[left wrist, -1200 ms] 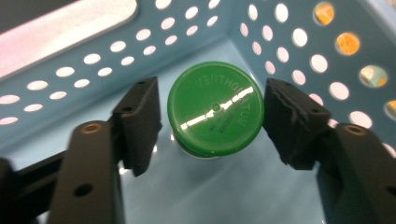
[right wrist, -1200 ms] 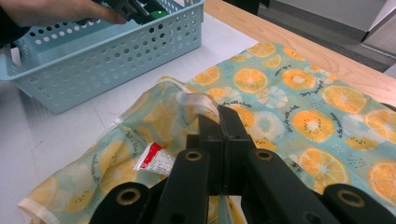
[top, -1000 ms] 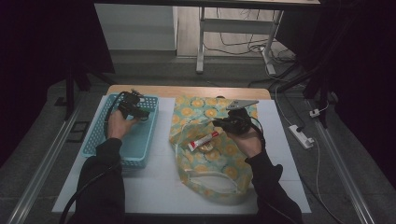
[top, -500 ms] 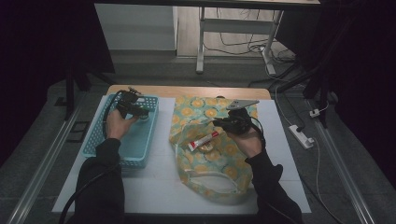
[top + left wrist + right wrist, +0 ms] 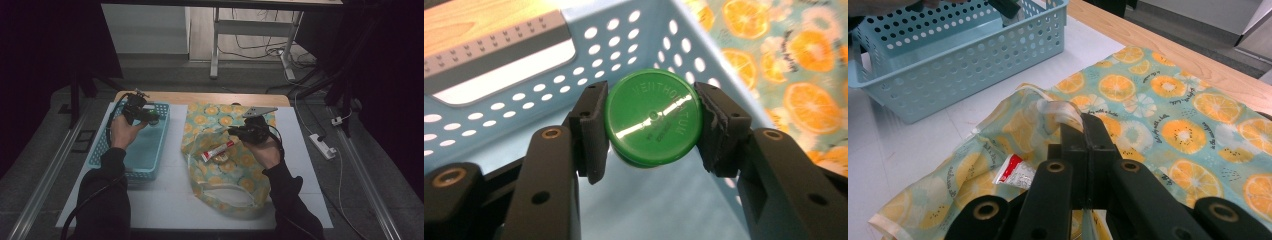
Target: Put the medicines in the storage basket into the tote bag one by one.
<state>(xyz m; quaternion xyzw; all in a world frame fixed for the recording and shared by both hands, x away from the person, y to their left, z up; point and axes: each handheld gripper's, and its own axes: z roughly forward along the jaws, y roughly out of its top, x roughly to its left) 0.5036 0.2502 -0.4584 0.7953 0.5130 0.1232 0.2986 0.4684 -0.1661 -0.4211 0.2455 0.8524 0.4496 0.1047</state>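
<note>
The green lid (image 5: 653,118) bears raised letters around its rim that read "MENTHOLATUM", with the first letter partly lost in glare; a smaller line below them is too fine to read. The orange-print bag (image 5: 1168,95) carries small script lines among the fruit slices, too small to make out. Print on the red-and-white tube (image 5: 218,150) is illegible.

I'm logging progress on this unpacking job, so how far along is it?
Early, it seems. Done: nothing lies in the blue basket that I can see. In hand: the left gripper holds a green tin above the basket, while the right gripper pinches the orange-print bag by its handle. Left: dropping the tin and moving the red-and-white tube.
</note>
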